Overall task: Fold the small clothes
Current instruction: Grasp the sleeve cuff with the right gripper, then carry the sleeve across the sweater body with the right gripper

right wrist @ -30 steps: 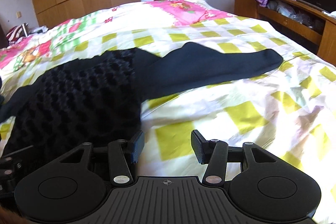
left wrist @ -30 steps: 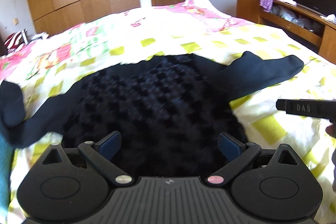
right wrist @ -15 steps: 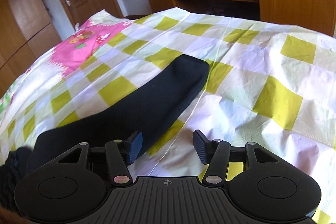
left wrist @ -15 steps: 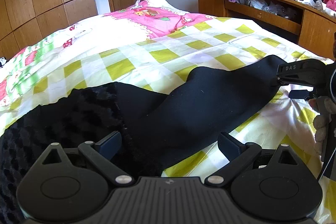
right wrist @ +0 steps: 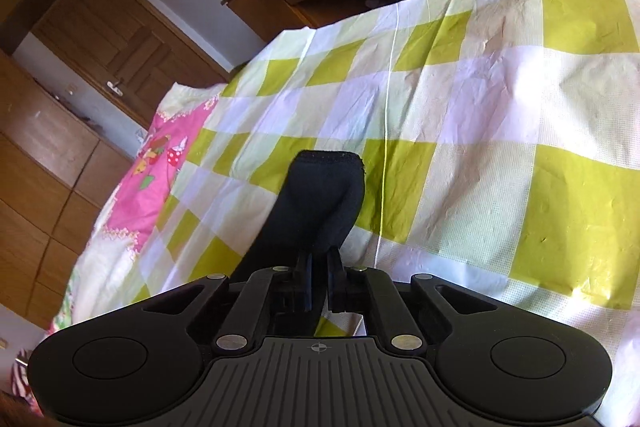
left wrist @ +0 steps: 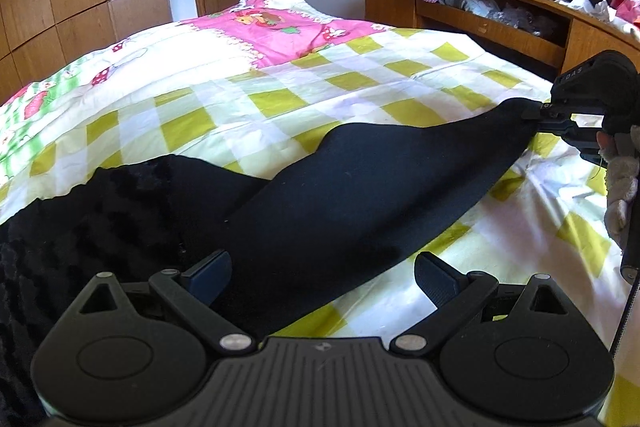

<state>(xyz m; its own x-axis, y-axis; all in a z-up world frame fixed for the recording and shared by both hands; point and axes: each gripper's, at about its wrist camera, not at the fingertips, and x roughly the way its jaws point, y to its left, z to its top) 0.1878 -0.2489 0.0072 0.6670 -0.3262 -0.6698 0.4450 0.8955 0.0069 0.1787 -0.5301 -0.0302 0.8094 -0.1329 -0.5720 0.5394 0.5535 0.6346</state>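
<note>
From my left wrist view the black garment runs off the left edge, so I can't see its whole body; it lies on the checked bedspread. My right gripper has its fingers pinched together on the sleeve, cuff end sticking out beyond them, camera tilted. My left gripper hovers low over the sleeve, fingers wide apart, holding nothing.

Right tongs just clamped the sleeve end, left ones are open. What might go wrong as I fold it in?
1. The right tongs pinch only the sleeve near its cuff, so it may slip out.
2. The left tongs are open, holding nothing, so the black garment may drag across the bedsheet.
</note>
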